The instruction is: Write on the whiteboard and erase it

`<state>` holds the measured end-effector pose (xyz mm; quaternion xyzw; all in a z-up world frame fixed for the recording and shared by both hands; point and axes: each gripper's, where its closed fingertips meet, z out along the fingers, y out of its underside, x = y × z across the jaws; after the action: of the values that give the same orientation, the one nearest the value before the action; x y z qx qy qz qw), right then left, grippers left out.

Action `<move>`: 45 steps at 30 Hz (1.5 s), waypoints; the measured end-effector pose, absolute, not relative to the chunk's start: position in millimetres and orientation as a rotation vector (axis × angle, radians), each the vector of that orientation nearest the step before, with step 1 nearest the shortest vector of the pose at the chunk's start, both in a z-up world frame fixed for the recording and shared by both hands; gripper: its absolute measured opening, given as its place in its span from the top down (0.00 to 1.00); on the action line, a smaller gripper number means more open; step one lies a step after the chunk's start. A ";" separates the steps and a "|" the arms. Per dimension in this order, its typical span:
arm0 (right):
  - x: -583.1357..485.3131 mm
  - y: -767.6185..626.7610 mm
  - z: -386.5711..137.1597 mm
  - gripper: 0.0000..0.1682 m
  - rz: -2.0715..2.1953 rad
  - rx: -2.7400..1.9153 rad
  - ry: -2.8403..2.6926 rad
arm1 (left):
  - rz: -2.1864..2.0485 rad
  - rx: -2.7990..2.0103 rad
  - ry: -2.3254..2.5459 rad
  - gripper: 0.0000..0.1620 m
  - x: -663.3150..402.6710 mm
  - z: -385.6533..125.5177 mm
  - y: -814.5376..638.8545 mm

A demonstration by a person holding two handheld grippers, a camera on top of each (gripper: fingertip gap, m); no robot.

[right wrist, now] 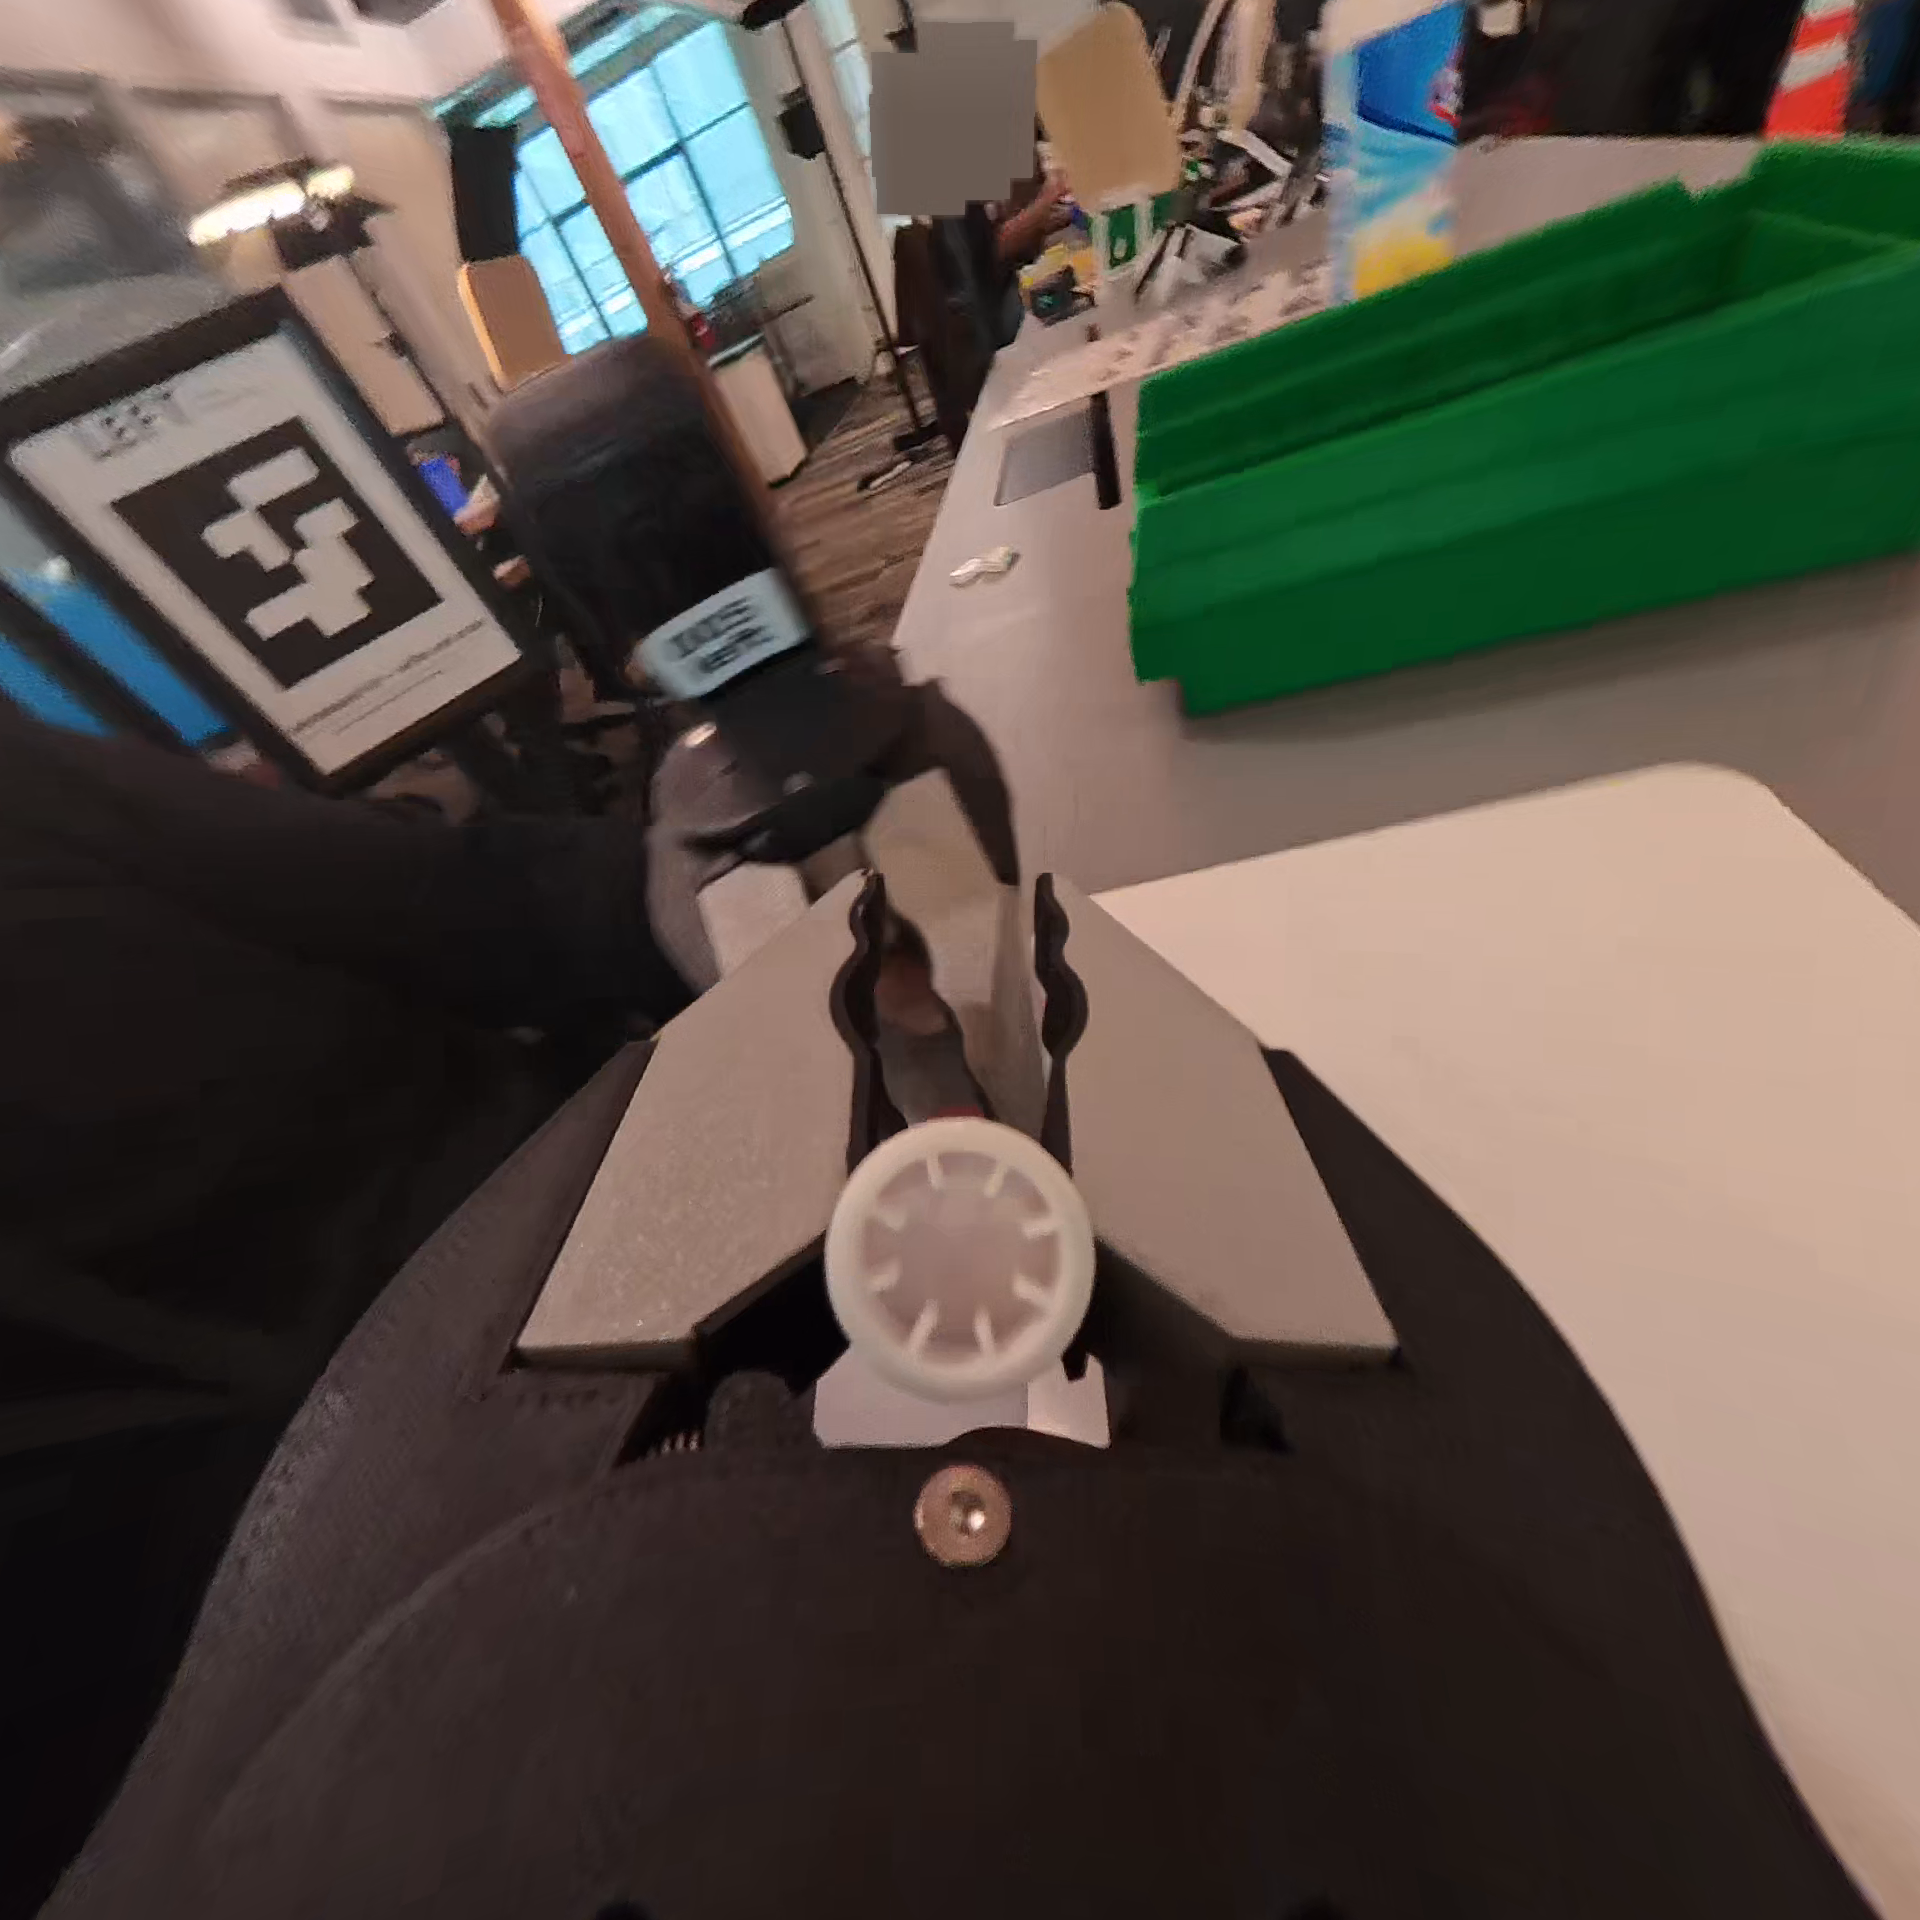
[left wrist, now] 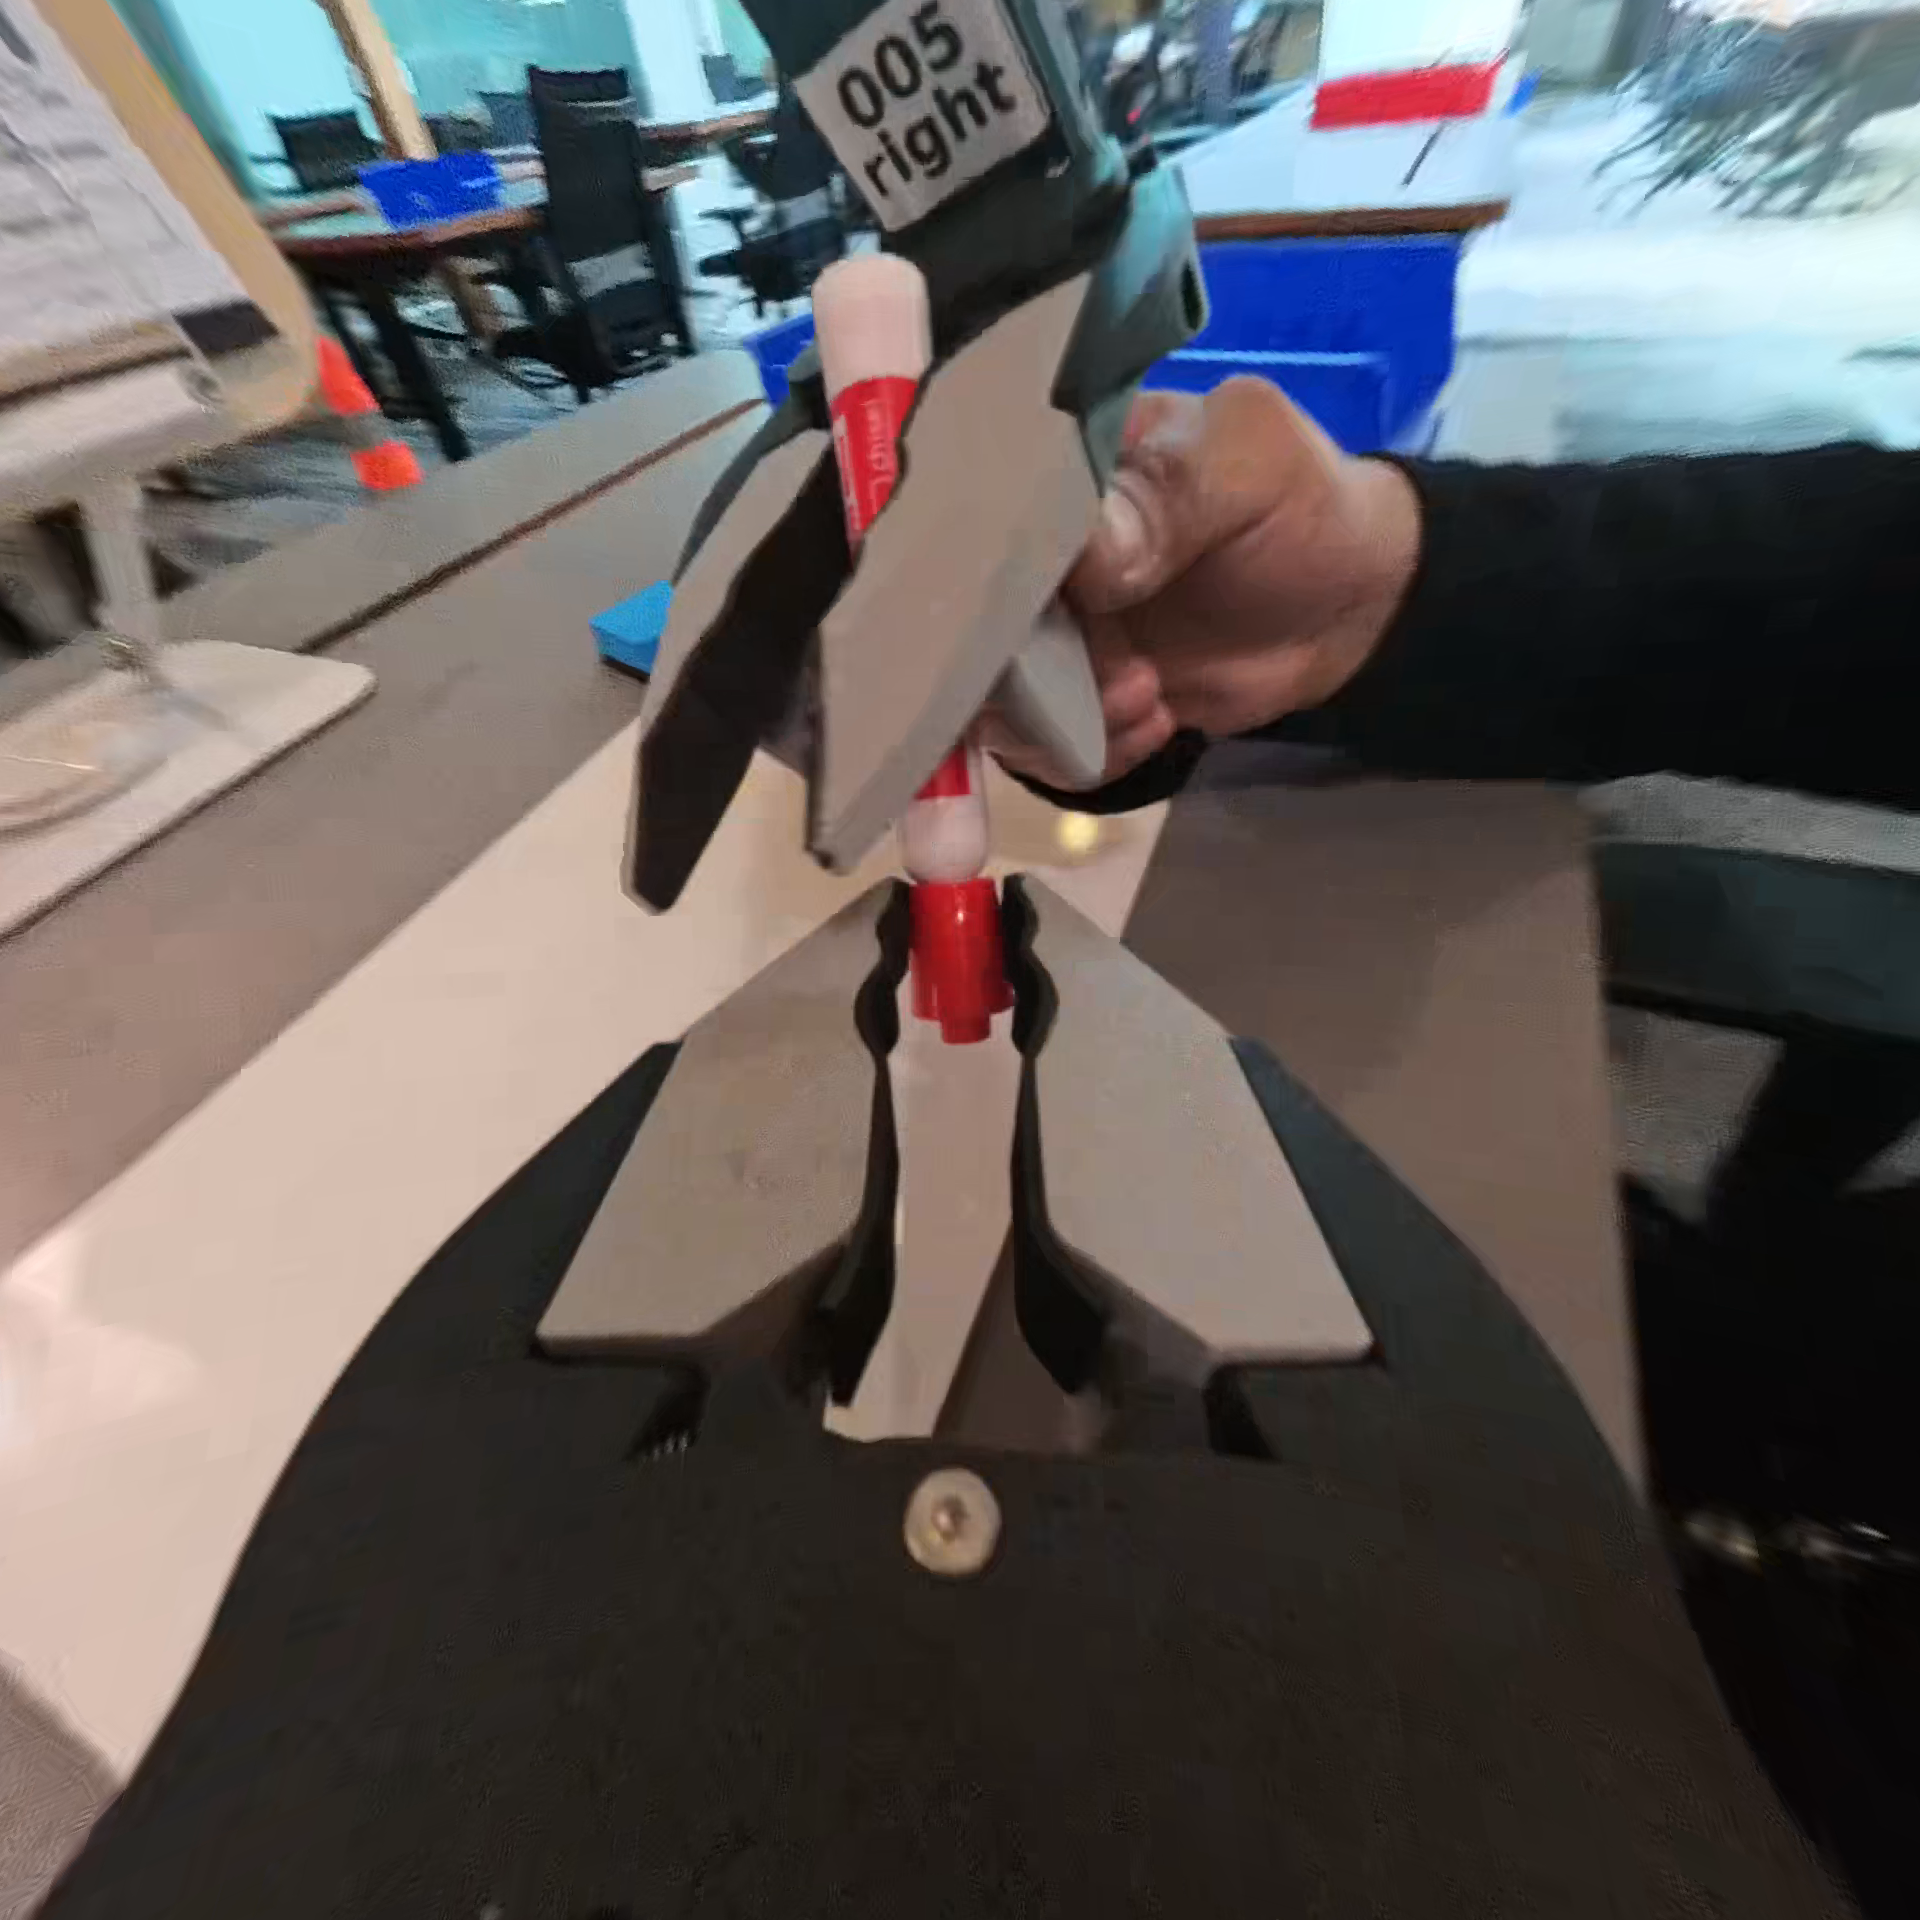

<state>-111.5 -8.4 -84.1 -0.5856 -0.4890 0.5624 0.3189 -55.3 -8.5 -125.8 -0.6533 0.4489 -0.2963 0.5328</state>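
Note:
A white marker with a red label stands nearly upright over the white whiteboard, which lies flat on the table. My right gripper, held by a hand, is shut on the marker's barrel. My left gripper is shut on the marker's red cap at the lower end. In the right wrist view my right gripper clamps the marker, whose round white rear end faces the camera. The left gripper shows blurred beyond it. The whiteboard lies to the right.
A blue eraser lies on the grey table beyond the board's far edge. A green bin stands on the table behind the board. A stand with a white base is at the left. A sign panel stands off the table. The left gripper's tips are roughly 6 centimeters from the right gripper's.

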 end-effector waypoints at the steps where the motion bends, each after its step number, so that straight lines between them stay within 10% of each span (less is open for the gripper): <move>1: -110.7 -1.4 -86.9 0.84 1.490 -1.583 -1.238 | -0.560 -1.538 1.084 0.90 -56.0 -127.8 -3.4; 6: -107.2 8.6 -91.1 0.84 1.535 -1.643 -1.159 | -0.458 -1.528 1.078 0.90 -54.4 -128.4 -0.4; 16: -103.7 -57.7 -40.8 0.84 1.655 -1.160 -1.412 | -1.833 -1.464 0.870 0.91 -67.0 -72.7 -55.8; 25: -107.7 -23.7 -64.6 0.84 1.547 -1.385 -1.320 | -1.330 -1.599 0.916 0.91 -59.1 -106.2 -25.9; 29: -109.9 -21.2 -68.7 0.84 1.497 -1.404 -1.325 | -1.162 -1.680 1.034 0.76 -49.5 -129.0 -28.1; 32: -113.0 -26.2 -69.7 0.84 1.504 -1.392 -1.343 | -1.104 -1.662 1.039 0.91 -45.9 -128.5 -26.2; 45: -114.5 -30.6 -77.1 0.84 1.461 -1.408 -1.408 | -1.106 -1.687 1.075 0.91 -43.9 -133.2 -30.8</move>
<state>-114.5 -30.6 -77.1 -0.5383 -0.5384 0.5583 0.3297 -43.9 -30.8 -133.2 -0.6714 0.4280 -0.4401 0.4151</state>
